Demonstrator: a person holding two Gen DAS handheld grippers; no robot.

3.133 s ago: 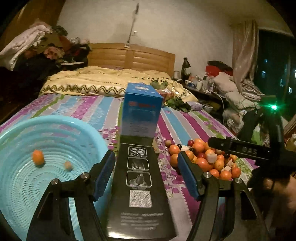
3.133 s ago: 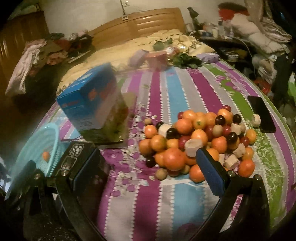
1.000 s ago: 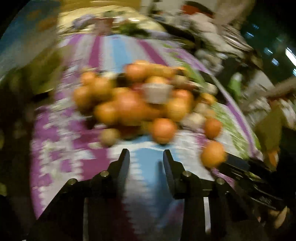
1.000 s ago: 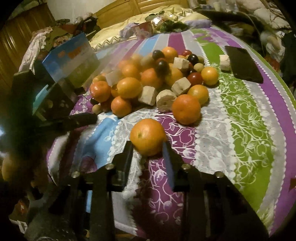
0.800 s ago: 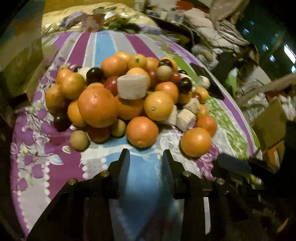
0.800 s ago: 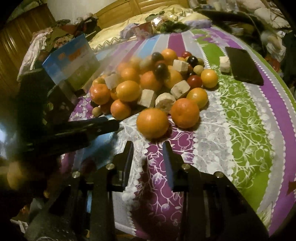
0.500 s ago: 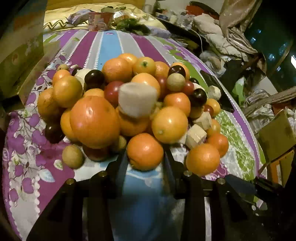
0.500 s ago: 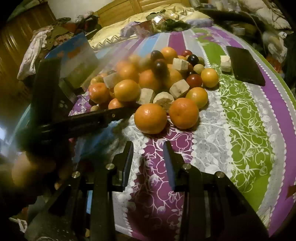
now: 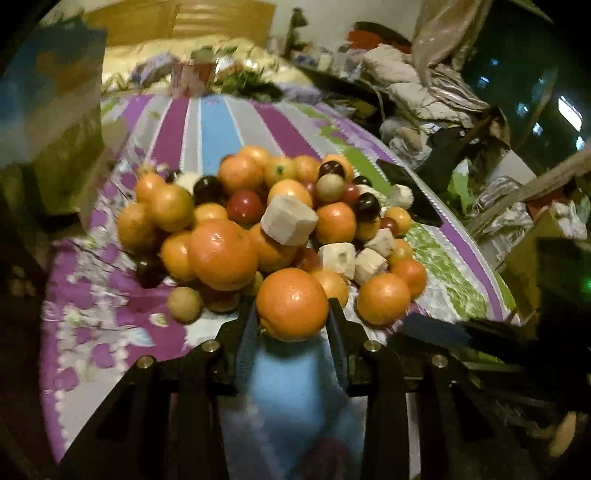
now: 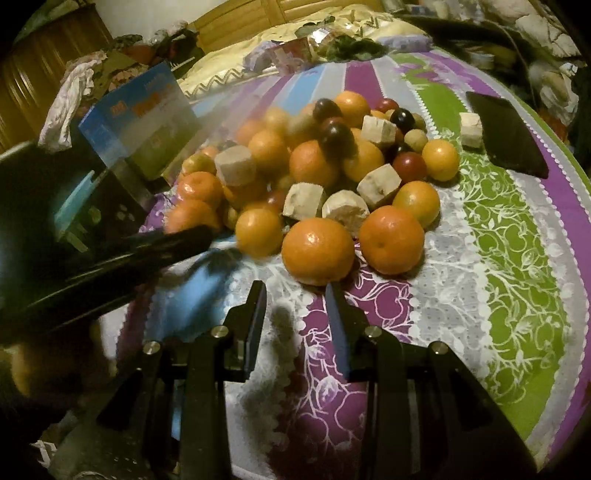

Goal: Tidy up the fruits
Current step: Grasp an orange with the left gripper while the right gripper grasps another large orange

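An orange [image 9: 291, 303] is clamped in the left gripper [image 9: 291, 325], at six o'clock of the fruit pile [image 9: 258, 221]; lifting it clear is called for next. The right gripper [image 10: 297, 295] is held slightly apart, empty, just short of another orange [image 10: 317, 251].

We see a dim bedroom: a wooden headboard [image 9: 173, 22], striped bedspread [image 10: 517, 236], dark window [image 9: 535, 81] and curtain [image 9: 443, 33].

Glossy dimpled orange [image 9: 291, 303] skin, patterned woven cloth bedspread [image 10: 517, 258], matt pale cut chunks [image 10: 378, 181], glossy cardboard box [image 10: 140, 122]

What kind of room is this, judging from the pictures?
Most likely a bedroom: the fruit pile lies on a striped bedsheet, with a wooden headboard and a yellow quilt behind it.
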